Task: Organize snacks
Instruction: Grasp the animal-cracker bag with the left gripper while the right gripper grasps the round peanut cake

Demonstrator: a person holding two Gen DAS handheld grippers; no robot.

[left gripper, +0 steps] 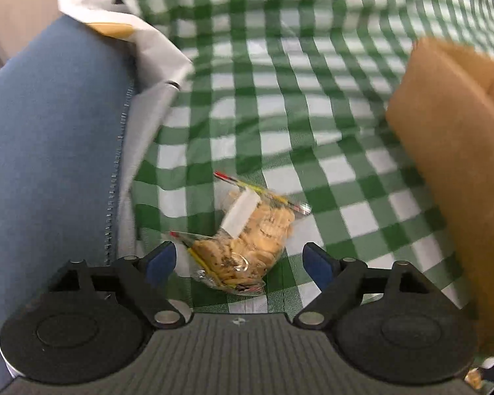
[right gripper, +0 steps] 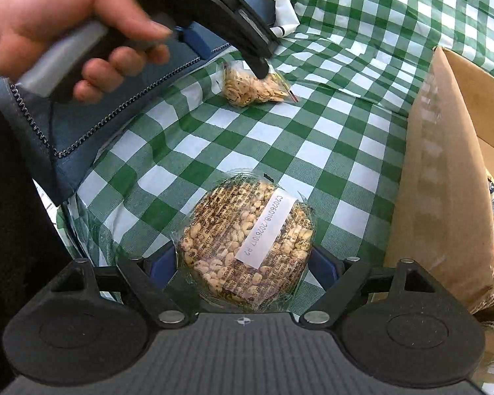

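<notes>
Left gripper (left gripper: 238, 260) stood wide, pads clear on both sides of a small cracker bag (left gripper: 247, 237); nothing was held. In the right wrist view one of its fingers appeared to touch the top of that bag, contact not certain. The bag lay on the green-checked cloth (left gripper: 280, 98), just beside the blue zipped bag (left gripper: 49, 164) along the cloth's left side.

Right gripper (right gripper: 243, 263) also stood wide, around a round puffed-grain cake (right gripper: 247, 243) in clear wrap with a white label. Whether the pads pressed its rim could not be told; the rim hid them. The cake sat toward the near edge of the cloth, with the open cardboard box (right gripper: 444, 164) at the right edge, other packets visible inside.

Judgement: the step in hand was sorting snacks; the cracker bag looked freshly set down or about to be taken. Next move likely called for a firm, gentle hold on the brittle cake, then a lift to its place.
</notes>
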